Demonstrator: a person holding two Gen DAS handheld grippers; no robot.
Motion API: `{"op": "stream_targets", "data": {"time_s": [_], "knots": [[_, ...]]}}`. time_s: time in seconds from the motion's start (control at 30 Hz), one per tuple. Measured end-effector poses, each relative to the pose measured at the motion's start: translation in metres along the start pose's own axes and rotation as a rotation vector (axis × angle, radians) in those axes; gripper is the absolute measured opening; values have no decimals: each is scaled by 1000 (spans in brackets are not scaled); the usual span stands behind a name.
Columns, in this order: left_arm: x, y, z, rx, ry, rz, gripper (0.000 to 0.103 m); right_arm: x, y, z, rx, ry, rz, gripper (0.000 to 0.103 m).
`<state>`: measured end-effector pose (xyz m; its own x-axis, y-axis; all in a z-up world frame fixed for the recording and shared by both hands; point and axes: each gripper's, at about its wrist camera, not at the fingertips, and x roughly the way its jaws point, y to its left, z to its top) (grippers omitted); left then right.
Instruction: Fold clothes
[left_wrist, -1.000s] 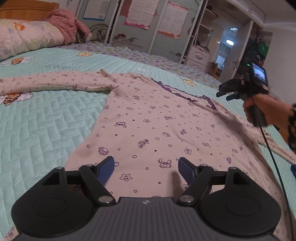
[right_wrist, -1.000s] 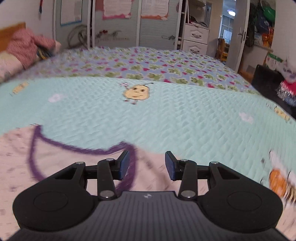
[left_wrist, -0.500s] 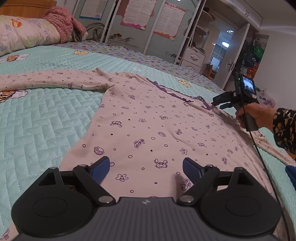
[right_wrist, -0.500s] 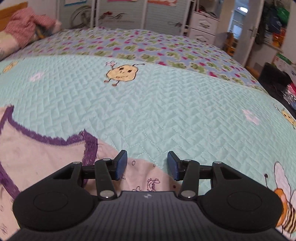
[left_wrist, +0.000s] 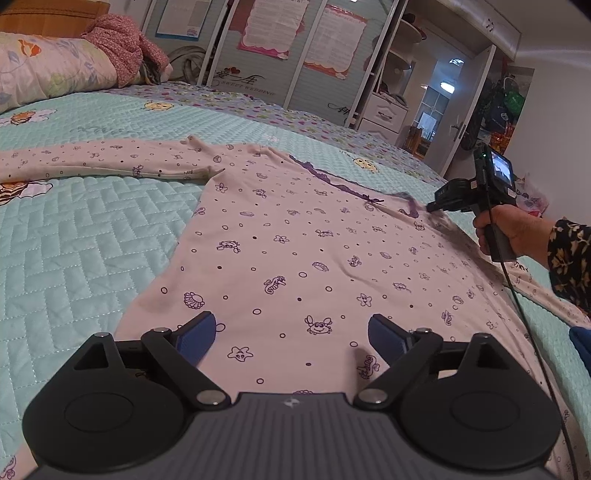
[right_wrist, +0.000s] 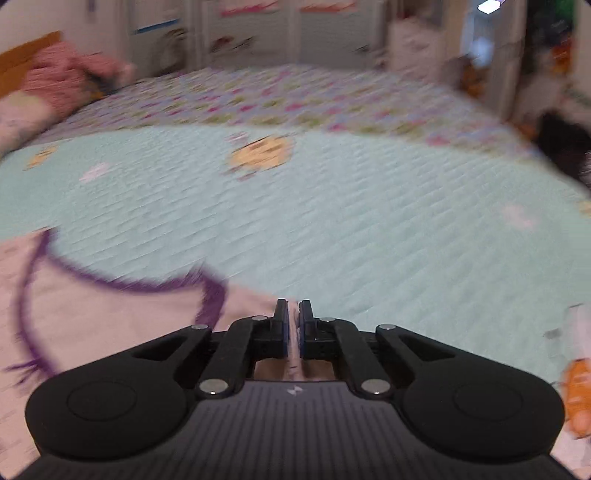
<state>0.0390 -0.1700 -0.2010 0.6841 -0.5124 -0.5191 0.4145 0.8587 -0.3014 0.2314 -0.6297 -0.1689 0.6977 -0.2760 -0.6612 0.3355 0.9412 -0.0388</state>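
A pale pink long-sleeved top with small sea-creature prints lies flat on the bed, its purple-trimmed neckline at the far side. One sleeve stretches out to the left. My left gripper hovers over the near hem, its jaws opening wide, with cloth below them but nothing pinched. My right gripper, held by a hand, sits at the top's right shoulder. In the right wrist view it is shut on a fold of pink fabric beside the neckline.
The top lies on a mint quilted bedspread with bee patches. A pillow and a crumpled pink garment are at the headboard. Wardrobe doors and a doorway stand behind the bed. Something blue shows at the right edge.
My right gripper came down onto the top's shoulder and closed on the fabric. My left gripper's jaws spread wider while staying over the hem.
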Motion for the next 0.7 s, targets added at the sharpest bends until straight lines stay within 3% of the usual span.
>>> {"op": "stream_targets", "data": {"time_s": [0.13,0.37,0.43,0.5,0.6,0.7], "knots": [[0,0,0,1,0,-1,92,15,3,2,-30,13,-74,4],[0,0,0,3,0,-1,93,22,-4,1,11,24,-56,6],[0,0,0,5,1,-1,93,15,-17,5,102,24,0,15],[0,0,0,5,2,-1,93,1,-32,6,214,-13,66,30],[0,-1,0,7,2,1,93,-22,-52,1,328,-79,109,35],[0,-1,0,8,2,1,93,-32,-61,-7,314,-53,77,35]]}}
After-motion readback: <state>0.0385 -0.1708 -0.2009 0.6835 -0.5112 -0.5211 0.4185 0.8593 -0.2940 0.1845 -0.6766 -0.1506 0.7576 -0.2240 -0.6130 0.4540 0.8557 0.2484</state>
